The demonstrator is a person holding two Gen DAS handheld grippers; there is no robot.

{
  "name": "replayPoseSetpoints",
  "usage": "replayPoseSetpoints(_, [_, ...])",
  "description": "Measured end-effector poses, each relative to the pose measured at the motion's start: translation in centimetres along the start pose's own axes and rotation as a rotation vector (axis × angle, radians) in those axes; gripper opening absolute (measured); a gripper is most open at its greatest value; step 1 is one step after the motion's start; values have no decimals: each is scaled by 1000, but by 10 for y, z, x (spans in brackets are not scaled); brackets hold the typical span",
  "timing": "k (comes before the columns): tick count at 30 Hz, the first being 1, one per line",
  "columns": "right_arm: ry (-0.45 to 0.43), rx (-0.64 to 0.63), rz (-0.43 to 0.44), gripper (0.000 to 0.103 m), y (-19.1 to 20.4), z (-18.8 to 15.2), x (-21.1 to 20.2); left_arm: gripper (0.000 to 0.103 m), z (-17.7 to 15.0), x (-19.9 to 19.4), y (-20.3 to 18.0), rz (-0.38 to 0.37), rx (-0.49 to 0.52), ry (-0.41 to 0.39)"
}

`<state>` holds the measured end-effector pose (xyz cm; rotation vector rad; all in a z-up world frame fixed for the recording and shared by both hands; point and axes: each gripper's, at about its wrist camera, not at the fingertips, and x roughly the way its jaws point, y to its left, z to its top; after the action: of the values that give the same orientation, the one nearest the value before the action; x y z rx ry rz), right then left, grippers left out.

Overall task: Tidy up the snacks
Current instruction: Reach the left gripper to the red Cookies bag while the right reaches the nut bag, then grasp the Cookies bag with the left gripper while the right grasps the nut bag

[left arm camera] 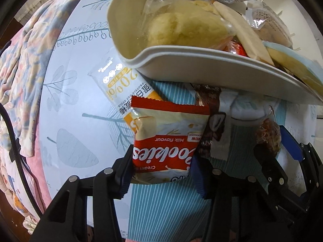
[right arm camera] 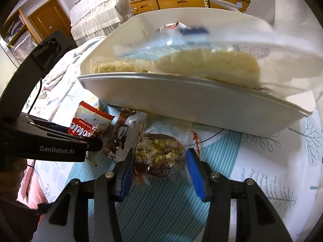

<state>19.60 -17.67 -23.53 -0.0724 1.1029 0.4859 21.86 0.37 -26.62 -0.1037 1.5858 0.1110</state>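
A white tray (left arm camera: pixel 201 68) filled with wrapped pastries and snack packets stands on a patterned cloth; it also shows in the right wrist view (right arm camera: pixel 181 104). My left gripper (left arm camera: pixel 161 173) is closed around a red and white cookies packet (left arm camera: pixel 169 141) in front of the tray. My right gripper (right arm camera: pixel 159 171) has its blue fingers on both sides of a clear-wrapped brown and yellow pastry (right arm camera: pixel 159 157). A brown and white packet (right arm camera: pixel 125 135) lies between the two snacks. A white and yellow protein bar (left arm camera: pixel 123 86) lies left of the tray.
The cloth (left arm camera: pixel 80 92) covers a bed with a floral blanket (left arm camera: pixel 26 64) at the left. A wooden dresser (right arm camera: pixel 187 0) and a lace-covered bed stand behind. The left gripper's black body (right arm camera: pixel 46 137) is at the left of the right wrist view.
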Motion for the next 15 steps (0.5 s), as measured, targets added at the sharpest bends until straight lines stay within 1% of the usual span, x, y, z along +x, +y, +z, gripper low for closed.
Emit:
replayPoseSetpoints(6, [-24,15,13,50,-3,1,-23,46,-13,-27,6,-43,22,-21])
replayPoseSetpoints(9, [-58,21,27,50,-2,4,-40,46,-18,-42,6,-64,33,-39])
replayPoseSetpoints(10, [-69,18,28,50,2,-1,-45,46,-20,-47,5,-69,38,-48])
replayPoseSetpoints(15, [-139,3,17,50,6,13,-66,46,-17,-78,9,-113,72,-94])
